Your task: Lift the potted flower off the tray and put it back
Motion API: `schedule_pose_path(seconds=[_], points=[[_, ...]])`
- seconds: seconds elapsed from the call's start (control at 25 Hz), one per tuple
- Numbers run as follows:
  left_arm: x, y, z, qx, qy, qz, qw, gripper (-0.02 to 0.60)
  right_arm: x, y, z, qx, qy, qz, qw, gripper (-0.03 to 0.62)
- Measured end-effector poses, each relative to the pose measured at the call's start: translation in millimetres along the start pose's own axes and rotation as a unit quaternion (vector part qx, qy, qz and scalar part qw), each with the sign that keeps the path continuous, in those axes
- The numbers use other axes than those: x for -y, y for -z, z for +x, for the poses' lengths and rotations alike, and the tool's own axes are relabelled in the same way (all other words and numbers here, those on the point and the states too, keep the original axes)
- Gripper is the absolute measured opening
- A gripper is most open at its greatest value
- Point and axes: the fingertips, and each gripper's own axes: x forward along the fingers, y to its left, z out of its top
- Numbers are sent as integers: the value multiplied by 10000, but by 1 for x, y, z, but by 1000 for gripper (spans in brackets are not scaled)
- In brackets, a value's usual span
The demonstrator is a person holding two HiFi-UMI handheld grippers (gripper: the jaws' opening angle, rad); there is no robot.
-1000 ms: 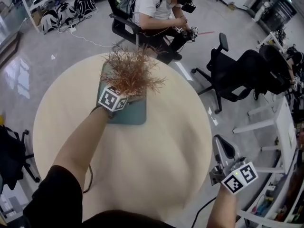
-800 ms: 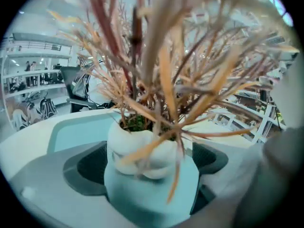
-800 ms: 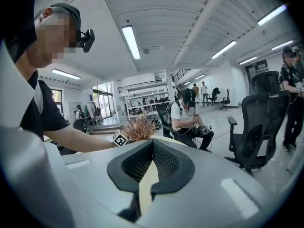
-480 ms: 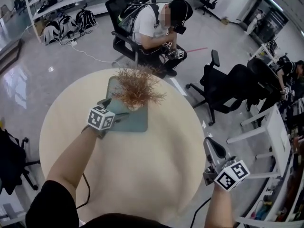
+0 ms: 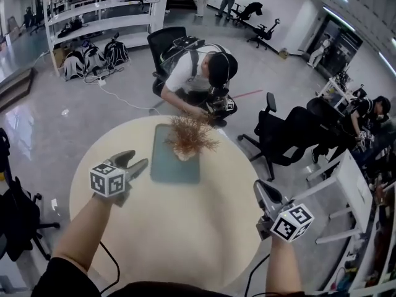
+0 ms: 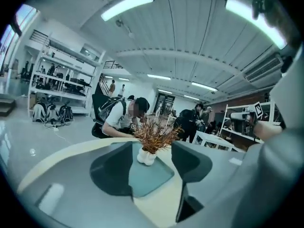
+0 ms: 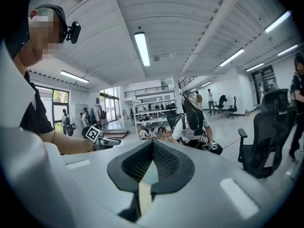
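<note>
rust-brown dried flower in small white pot (image 5: 187,143) upright on flat teal rectangular tray (image 5: 166,167), round beige table (image 5: 185,228); left gripper (image 5: 137,164) well clear, jaws closing on nothing; right gripper (image 5: 260,189) jaws pressed together, empty

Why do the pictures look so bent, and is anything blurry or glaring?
Both gripper views are fisheye circles with dark corners and bowed ceiling lights; the head view bends the table edge and shows glare on the glossy floor at left; there the plant looks sharp.

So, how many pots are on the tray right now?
1. The potted flower stands on the tray, near its far right edge in the head view; nothing looks hidden.
</note>
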Motion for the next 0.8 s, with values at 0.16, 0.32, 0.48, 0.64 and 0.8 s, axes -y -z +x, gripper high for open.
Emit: schedule_pose_path(seconds=[0.16, 0.32, 0.48, 0.64, 0.8], points=[[9, -43, -74, 472, 37, 35, 9989, 150, -44, -20, -6, 102, -22, -43, 9999, 15], [13, -80, -150, 887, -35, 139, 9960, 54, -92, -37, -15, 185, 0, -75, 9998, 15], [27, -93, -214, 972, -67, 280, 9949, -1, -134, -49, -35, 317, 27, -48, 9995, 14], [56, -96, -260, 967, -46, 391, 9945, -2, -157, -55, -57, 383, -38, 41, 9993, 14], [112, -100, -292, 1207, -120, 411, 9918, -2, -161, -64, -89, 391, -275, -61, 9988, 14]])
